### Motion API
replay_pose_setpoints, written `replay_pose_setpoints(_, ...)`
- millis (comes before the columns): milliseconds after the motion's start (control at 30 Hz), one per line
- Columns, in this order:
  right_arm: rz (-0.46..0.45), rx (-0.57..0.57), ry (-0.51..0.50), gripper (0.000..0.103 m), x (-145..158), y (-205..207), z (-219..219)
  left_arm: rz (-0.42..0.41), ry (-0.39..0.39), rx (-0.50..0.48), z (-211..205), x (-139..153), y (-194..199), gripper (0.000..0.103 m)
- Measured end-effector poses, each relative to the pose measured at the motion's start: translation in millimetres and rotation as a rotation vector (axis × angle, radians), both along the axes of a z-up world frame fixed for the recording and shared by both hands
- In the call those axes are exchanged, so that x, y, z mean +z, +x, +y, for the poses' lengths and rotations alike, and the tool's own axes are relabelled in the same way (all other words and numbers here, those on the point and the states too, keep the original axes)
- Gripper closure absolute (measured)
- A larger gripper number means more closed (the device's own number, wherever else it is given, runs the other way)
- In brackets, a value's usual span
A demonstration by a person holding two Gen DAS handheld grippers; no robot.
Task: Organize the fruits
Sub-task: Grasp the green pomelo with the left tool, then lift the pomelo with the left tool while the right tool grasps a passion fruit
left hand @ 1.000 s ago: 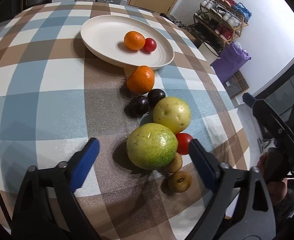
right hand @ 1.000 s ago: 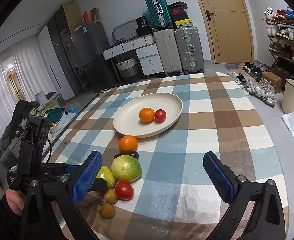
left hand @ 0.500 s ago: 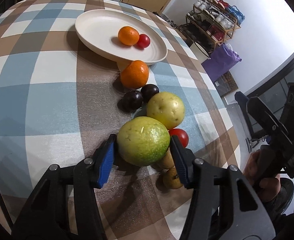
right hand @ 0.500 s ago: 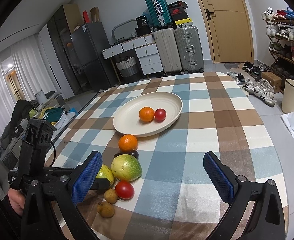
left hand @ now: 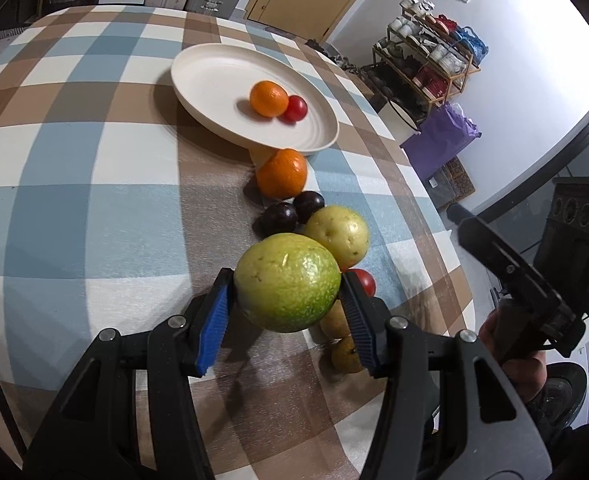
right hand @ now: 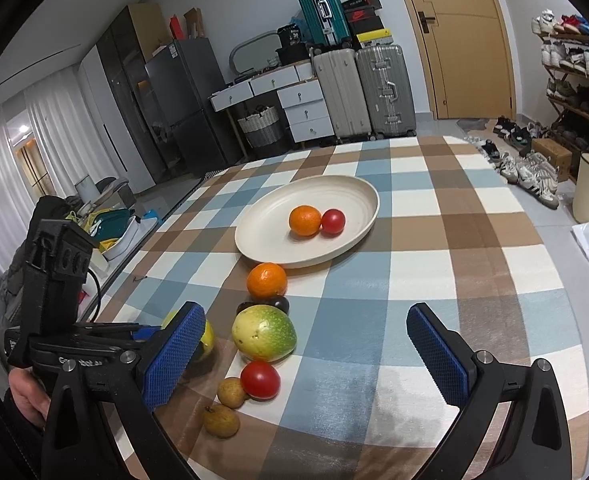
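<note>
Toward the left near edge of the round table in its blue, brown and white checked cloth (right hand: 474, 240), the left gripper (left hand: 286, 312) has its blue ribbed pads pinching the large green-yellow round fruit (left hand: 287, 282) at its widest sides; whether that fruit clears the cloth is hard to tell. Just beyond it lie a yellow pear-like fruit (left hand: 337, 236), two dark plums (left hand: 280, 218) touching each other, and a dimpled loose orange (left hand: 281, 173) against the rim of the plate. A loose red tomato (right hand: 260, 379) and two small brown rough-skinned fruits (right hand: 230, 392) sit nearest the near edge. In the middle, the shallow cream oval plate (right hand: 270, 216) with a ridged inner wall holds a small orange (right hand: 304, 221) touching a glossy red tomato (right hand: 333, 221). To the right, bare cloth runs out to the right edge, and the right gripper (right hand: 306, 356) hangs over the near edge with its jaws spread wide around nothing.
</note>
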State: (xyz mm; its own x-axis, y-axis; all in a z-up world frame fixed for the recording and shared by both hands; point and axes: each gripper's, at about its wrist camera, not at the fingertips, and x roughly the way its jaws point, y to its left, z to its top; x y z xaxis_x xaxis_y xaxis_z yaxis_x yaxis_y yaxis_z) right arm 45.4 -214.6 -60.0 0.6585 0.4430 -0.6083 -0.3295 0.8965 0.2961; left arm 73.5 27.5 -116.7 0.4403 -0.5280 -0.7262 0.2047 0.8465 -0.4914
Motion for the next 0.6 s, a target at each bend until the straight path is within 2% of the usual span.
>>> replay_pose_setpoints(600, 0.104, 0.104, -0.017, 0.000, -36, 27, 36, -0.010, -0.037, 0.071, 41, 6, 8, 0.052)
